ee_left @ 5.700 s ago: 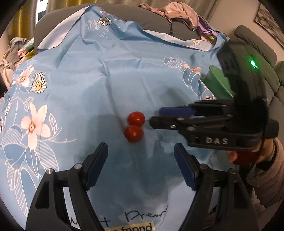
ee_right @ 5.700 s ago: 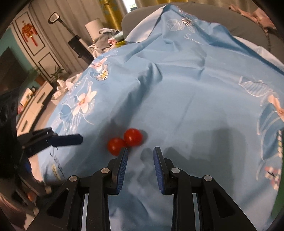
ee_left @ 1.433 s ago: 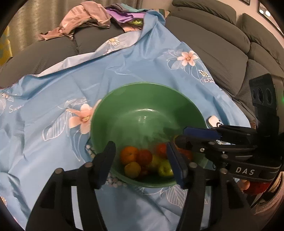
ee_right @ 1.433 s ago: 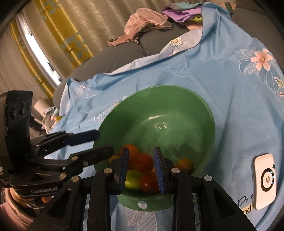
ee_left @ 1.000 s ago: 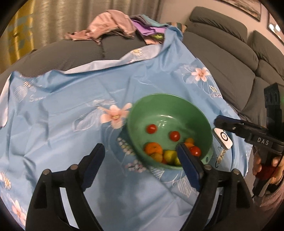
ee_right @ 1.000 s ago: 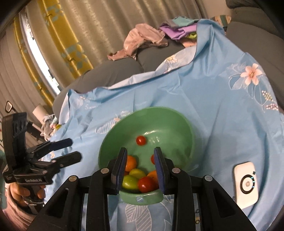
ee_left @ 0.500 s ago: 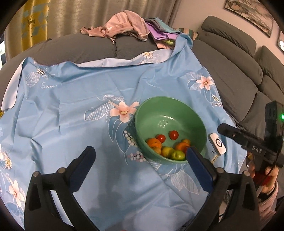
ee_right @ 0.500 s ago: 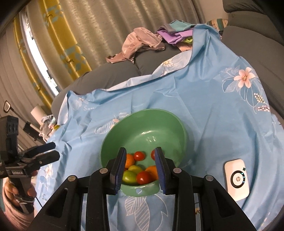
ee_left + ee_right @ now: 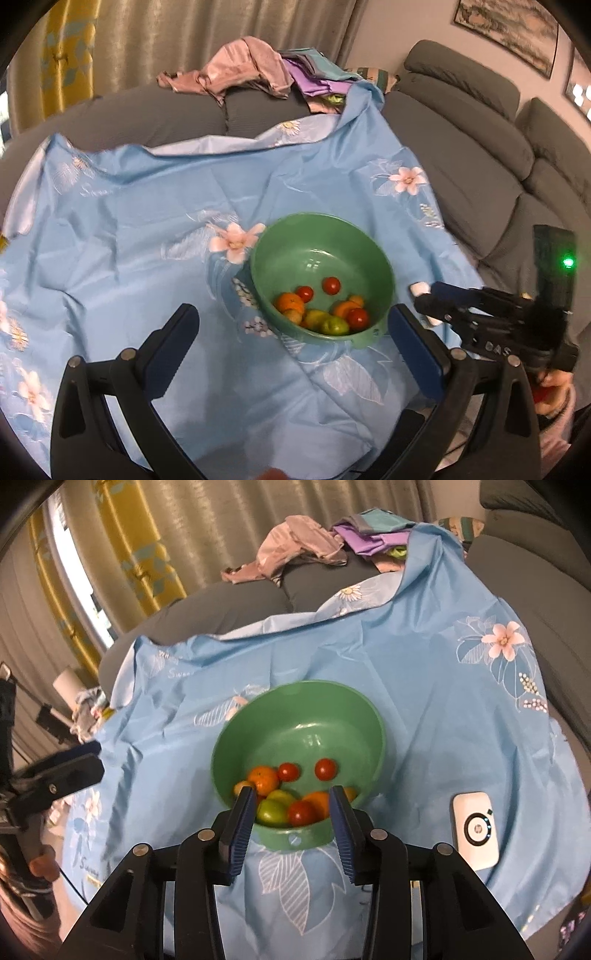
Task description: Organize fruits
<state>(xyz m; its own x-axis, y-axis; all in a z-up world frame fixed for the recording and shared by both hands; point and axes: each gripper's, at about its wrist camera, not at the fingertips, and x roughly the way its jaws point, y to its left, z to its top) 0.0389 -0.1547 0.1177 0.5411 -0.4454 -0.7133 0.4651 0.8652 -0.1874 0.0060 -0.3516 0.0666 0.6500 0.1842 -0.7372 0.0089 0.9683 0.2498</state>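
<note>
Bowl (image 9: 236, 734), green, sits on blue floral cloth (image 9: 110, 240) draped over grey sofa (image 9: 461, 155). Inside, all fruit at the near side: two cherry tomatoes (image 9: 325, 768) apart from the pile toward the middle, an orange (image 9: 263, 778), a green fruit (image 9: 272, 811), a third red tomato (image 9: 301, 812), more orange and yellow pieces partly buried. Far half of bowl bare.

Left gripper (image 9: 291, 326) spread wide, nothing between its fingers, held above cloth near the bowl. Right gripper (image 9: 291, 805) has just been opening, a moderate gap now, empty, framing the bowl's near rim.

White device (image 9: 475, 835) lies on cloth right of bowl. Clothes pile (image 9: 251, 74) on sofa back. Pile's bottom fruits are hard to identify; the near rim is partly blocked by right gripper's fingers.
</note>
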